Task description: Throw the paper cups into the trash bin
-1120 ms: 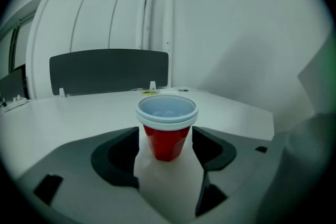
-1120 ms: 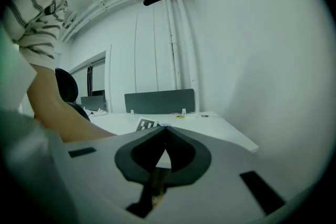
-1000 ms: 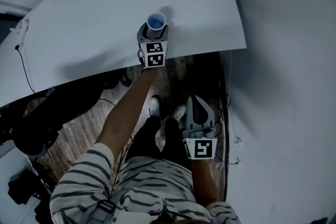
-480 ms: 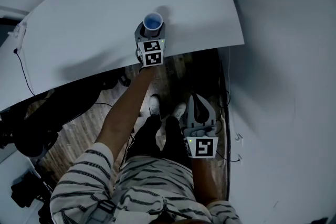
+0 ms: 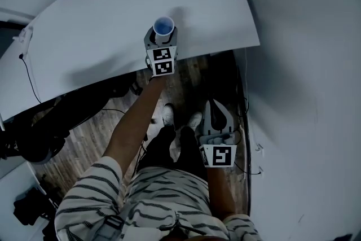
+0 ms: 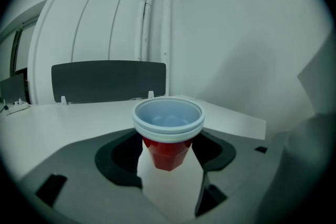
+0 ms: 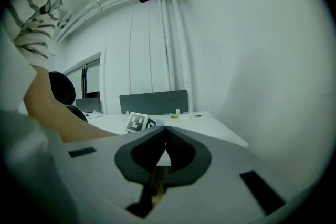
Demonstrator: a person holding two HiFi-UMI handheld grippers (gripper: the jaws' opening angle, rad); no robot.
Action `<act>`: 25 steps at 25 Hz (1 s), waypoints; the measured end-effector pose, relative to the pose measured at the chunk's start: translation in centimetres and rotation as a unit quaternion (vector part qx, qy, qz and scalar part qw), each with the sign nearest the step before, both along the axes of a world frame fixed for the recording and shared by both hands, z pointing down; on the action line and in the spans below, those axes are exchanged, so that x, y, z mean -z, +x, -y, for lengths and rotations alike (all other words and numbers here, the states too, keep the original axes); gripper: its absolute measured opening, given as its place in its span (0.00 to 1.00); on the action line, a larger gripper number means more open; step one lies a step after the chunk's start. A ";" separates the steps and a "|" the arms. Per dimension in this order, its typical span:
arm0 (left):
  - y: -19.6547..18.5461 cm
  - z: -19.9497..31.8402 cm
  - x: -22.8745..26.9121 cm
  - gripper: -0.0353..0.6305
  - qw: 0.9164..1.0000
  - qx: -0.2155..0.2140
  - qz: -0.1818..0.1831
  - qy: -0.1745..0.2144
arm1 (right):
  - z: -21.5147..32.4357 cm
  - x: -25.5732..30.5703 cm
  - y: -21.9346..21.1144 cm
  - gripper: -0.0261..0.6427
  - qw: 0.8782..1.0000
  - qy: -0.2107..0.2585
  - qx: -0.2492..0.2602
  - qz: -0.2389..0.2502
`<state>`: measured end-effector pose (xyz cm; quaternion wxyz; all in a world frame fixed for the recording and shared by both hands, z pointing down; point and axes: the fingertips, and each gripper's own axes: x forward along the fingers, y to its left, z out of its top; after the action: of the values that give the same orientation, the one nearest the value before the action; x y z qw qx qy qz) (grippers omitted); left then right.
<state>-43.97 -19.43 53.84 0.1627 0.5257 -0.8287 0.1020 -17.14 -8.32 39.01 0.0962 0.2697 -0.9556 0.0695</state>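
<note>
A white tabletop (image 5: pixel 84 31) with a curved near edge fills the upper frame, set against a plain pale wall (image 5: pixel 304 65), with wood-grain flooring (image 5: pixel 84 138) below it. My left gripper (image 5: pixel 162 38) is stretched out over the table close to that near edge, its two grey jaws clamped on the lower body of the paper cup (image 5: pixel 164 26), one on each side. The cup stands upright between them, mouth up, and its wide rim rises clear above the jaw pads (whether its base touches the tabletop I cannot tell). In the left gripper view the cup tapers downward, with a glossy red outer wall, a ridged white rolled rim and a smooth pale interior. A dark, flat rectangular panel (image 6: pixel 107 81) stands along the far side of the table behind it. My right gripper (image 5: pixel 214 110) hangs low beside my leg, well apart from the cup, pointing at the floor; its matte grey jaws are pressed together with nothing between them. My striped shirt (image 5: pixel 163 200) shows at the bottom.
</note>
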 end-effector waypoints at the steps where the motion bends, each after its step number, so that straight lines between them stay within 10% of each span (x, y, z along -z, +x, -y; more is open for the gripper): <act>1: 0.2 -0.2 0.3 0.52 1.000 0.001 0.000 0.002 | -0.1 0.1 0.2 0.05 1.000 0.001 -0.001 0.002; 25: 8.5 -4.9 10.9 0.52 0.997 -0.059 0.036 0.038 | -1.2 4.9 4.3 0.05 0.999 0.030 -0.009 0.028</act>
<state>-35.44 -14.48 42.92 0.1063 0.5752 -0.8050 0.0985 -12.82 -7.08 34.13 0.0603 0.2795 -0.9570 0.0490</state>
